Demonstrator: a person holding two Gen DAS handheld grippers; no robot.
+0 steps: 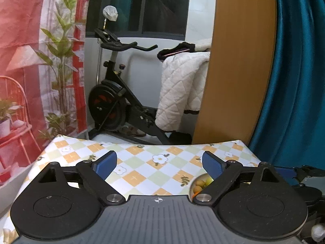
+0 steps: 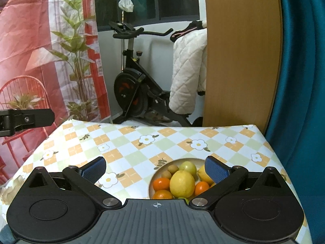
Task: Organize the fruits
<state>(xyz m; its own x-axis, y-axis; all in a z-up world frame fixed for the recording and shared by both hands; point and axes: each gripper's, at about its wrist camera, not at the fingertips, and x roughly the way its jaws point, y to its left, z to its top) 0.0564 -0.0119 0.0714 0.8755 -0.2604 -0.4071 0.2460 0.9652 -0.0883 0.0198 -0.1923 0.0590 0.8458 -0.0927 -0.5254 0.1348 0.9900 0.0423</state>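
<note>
A pale bowl [image 2: 150,185] of fruit sits on the checked tablecloth [image 2: 130,142] near the front right. It holds a large lemon [image 2: 182,183], a green fruit [image 2: 188,167], small oranges [image 2: 161,183] and small brown fruits [image 2: 166,174]. My right gripper [image 2: 156,168] is open and empty, above the near side of the bowl. My left gripper [image 1: 159,163] is open and empty over bare cloth, left of the bowl; a sliver of the bowl [image 1: 200,185] shows by its right finger. The left gripper's side [image 2: 24,120] pokes into the right wrist view.
Beyond the table's far edge stand an exercise bike [image 2: 138,89], a white quilted blanket [image 2: 186,71] and a wooden panel [image 2: 241,57]. A teal curtain [image 2: 302,71] hangs on the right, a printed red backdrop [image 2: 40,50] on the left.
</note>
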